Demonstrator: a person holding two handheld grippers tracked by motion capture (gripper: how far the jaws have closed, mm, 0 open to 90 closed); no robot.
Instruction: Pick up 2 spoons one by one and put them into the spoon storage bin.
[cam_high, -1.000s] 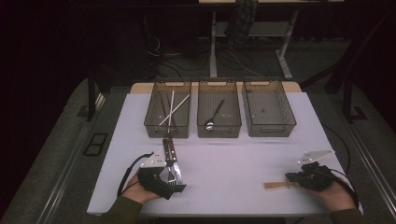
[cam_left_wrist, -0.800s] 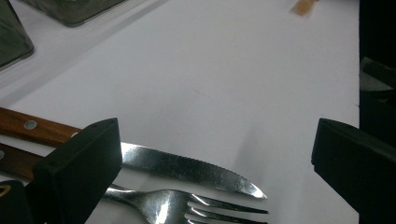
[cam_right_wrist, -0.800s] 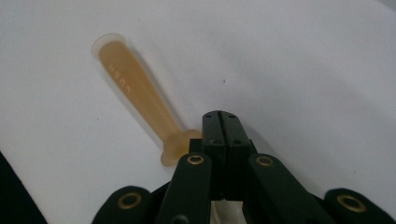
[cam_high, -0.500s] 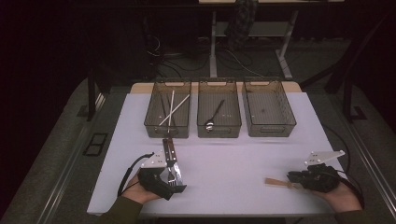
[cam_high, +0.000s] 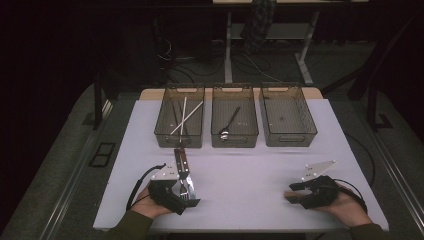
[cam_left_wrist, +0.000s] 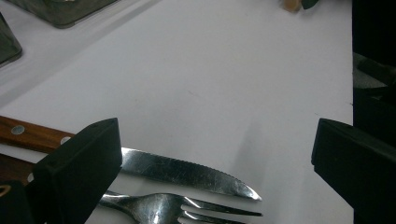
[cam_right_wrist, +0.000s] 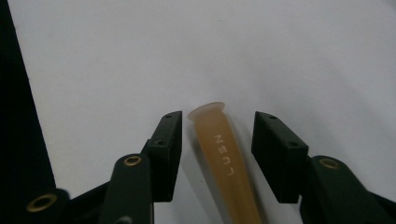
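Note:
My left gripper (cam_high: 186, 194) rests open at the near left of the white table (cam_high: 250, 165). A wood-handled knife (cam_left_wrist: 187, 170) and a steel fork (cam_left_wrist: 173, 210) lie flat between its wide jaws, touched by neither; the pair runs toward the bins (cam_high: 180, 167). At the near right, my right gripper (cam_right_wrist: 218, 128) has just been opening. A tan plastic utensil handle (cam_right_wrist: 226, 158) marked "LUSN" lies on the table between its pads, with a gap on each side. In the high view that handle (cam_high: 290, 196) pokes out to the left of the right gripper (cam_high: 296, 191).
Three smoky clear bins stand in a row at the far side. The left bin (cam_high: 161, 131) holds chopsticks (cam_high: 184, 117), the middle one (cam_high: 254, 131) a dark spoon (cam_high: 230, 122), and the right one (cam_high: 312, 129) holds nothing I can see. Cables trail from both grippers.
The right hand has shifted left along the tan handle, covering more of it, and its jaws have parted. The left hand, the knife and the fork have kept still.

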